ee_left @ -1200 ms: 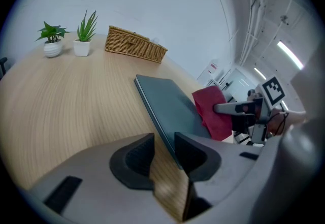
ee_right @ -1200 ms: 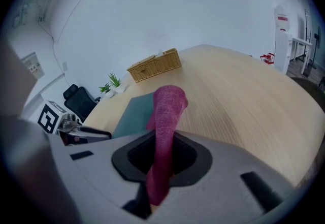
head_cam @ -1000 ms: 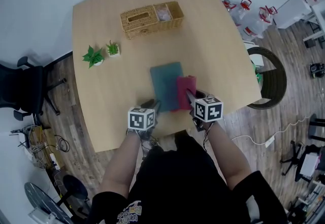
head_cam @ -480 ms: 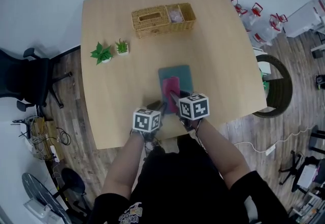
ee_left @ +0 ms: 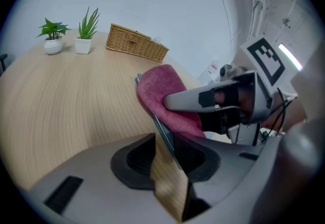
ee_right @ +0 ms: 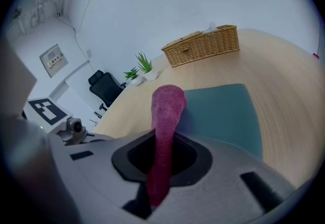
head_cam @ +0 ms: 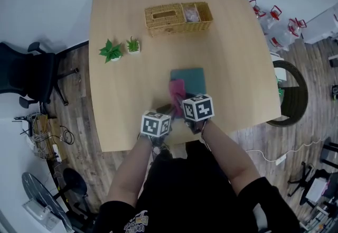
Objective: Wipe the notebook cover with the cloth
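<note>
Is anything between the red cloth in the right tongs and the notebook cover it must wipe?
Nothing visible does. The cloth in the right tongs lies on the teal notebook, and the rest of the cover is bare. The left tongs are closing with the notebook's near edge between them.

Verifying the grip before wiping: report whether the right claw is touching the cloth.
Touching. The right gripper view shows the red cloth pinched in the right claw, both jaws pressing on it.
</note>
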Action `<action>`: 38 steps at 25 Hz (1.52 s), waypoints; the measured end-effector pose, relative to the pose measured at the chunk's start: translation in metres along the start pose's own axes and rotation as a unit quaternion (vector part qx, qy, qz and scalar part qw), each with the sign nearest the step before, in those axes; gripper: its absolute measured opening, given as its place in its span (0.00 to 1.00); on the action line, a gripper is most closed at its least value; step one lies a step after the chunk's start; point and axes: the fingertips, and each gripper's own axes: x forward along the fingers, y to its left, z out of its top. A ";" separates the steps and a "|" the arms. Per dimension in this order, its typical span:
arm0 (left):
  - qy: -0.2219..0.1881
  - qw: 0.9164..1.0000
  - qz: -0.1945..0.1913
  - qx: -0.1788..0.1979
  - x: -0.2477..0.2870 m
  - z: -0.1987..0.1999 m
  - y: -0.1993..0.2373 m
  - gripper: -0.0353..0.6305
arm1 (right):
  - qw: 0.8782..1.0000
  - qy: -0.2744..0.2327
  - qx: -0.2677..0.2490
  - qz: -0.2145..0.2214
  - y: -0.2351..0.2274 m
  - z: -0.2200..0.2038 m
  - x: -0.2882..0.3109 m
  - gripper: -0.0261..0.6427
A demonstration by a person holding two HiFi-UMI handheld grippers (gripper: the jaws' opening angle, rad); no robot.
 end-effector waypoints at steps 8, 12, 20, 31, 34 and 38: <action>0.000 1.000 0.001 -0.001 0.001 0.000 0.001 0.21 | 1.000 0.001 -0.002 -0.009 -0.010 -0.002 -0.004 0.13; -0.002 1.000 0.005 0.002 0.000 -0.001 0.000 0.21 | 1.000 -0.005 0.005 -0.022 -0.025 -0.004 -0.014 0.13; -0.003 1.000 0.006 0.004 0.000 0.000 0.001 0.21 | 0.997 -0.022 0.042 -0.055 -0.066 -0.012 -0.042 0.13; -0.003 1.000 0.008 0.005 0.000 0.000 0.000 0.21 | 0.992 -0.038 0.075 -0.098 -0.112 -0.022 -0.077 0.13; -0.003 1.000 0.008 0.005 0.000 0.000 0.000 0.20 | 0.990 -0.040 0.082 -0.108 -0.122 -0.025 -0.084 0.13; -0.002 1.000 0.008 0.004 0.000 0.000 -0.001 0.20 | 0.988 -0.045 0.089 -0.119 -0.130 -0.025 -0.094 0.13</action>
